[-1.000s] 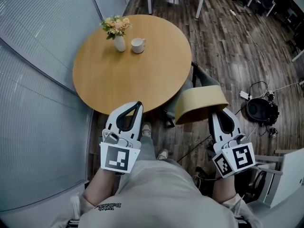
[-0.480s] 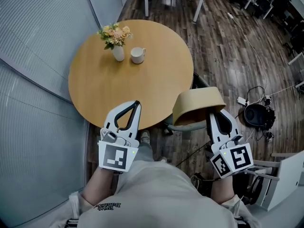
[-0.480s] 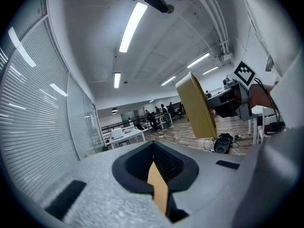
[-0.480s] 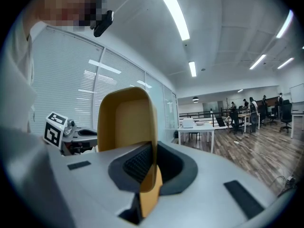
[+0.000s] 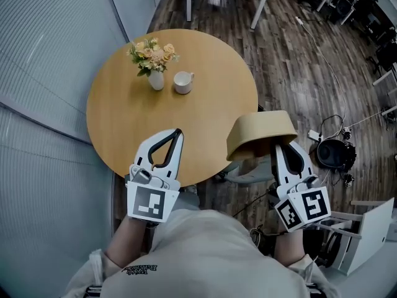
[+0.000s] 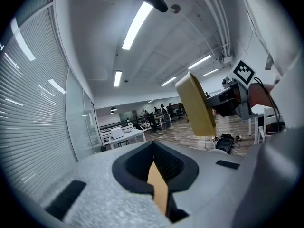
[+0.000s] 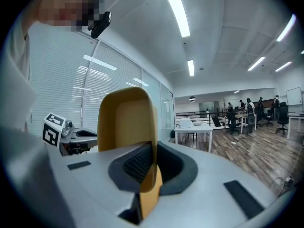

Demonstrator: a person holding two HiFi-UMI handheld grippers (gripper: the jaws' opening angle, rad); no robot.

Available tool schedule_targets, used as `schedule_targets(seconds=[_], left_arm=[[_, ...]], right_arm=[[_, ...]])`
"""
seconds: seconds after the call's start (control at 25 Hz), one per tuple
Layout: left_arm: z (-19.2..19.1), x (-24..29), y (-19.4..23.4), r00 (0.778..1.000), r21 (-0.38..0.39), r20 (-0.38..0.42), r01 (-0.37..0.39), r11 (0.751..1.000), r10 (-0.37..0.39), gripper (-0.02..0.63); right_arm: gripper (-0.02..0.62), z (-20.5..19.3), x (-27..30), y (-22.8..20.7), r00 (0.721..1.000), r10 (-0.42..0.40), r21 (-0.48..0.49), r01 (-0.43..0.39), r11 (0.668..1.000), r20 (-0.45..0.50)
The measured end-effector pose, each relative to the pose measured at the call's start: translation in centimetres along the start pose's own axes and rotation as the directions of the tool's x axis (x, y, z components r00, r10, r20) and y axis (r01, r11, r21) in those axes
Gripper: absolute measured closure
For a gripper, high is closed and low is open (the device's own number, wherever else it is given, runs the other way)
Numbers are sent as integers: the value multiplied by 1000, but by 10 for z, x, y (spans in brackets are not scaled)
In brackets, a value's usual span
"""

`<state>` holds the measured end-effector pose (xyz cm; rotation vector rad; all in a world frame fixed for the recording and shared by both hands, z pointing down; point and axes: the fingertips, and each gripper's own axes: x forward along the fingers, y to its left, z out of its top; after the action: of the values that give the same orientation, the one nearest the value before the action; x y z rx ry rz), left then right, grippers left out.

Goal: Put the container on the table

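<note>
The dark plank floor (image 5: 291,61) fills the right of the head view; on it stands the round wooden table (image 5: 142,129), its near edge just ahead of me. My right gripper (image 5: 283,149) carries the tan container (image 5: 260,132) in the air at the table's near right edge, tilted over, above the floor and a grey seat (image 5: 248,174) rather than resting on the wood; it touches nothing but my jaws. In the right gripper view the right gripper's jaws are clamped on the thin wall of the container, one pad on each face, and the hollow body rises ahead of them. My left gripper (image 5: 177,135) hangs over the near rim of the table, to the left of the container and apart from it. Its jaws are closed, tips meeting, with nothing gripped; in the left gripper view a narrow tan sliver shows in the slot between them, which I take for the table top seen through the gap, though the view is too close to be sure. That same view shows the container off to the right, held by the other gripper. At the far left of the table stand a small white vase of flowers (image 5: 155,74) and, just beside it on the right, a white cup (image 5: 183,82); both are well apart from the container.
</note>
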<state>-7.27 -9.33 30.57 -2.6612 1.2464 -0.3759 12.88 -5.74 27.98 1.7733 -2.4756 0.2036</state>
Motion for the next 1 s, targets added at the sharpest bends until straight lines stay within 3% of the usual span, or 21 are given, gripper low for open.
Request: schedule_targets(seconds=[0.56,1.0], left_arm=[[-25,28,56,999,-10,-6,32,999,-32,585],[-11,37,47,1000,-36,-18,-19,999,18,584]], right_arm=[[560,4,62,5,999,-41,-12,41,999,-26],[560,5,65,-24,1000,-5,2,5,1000,-22]])
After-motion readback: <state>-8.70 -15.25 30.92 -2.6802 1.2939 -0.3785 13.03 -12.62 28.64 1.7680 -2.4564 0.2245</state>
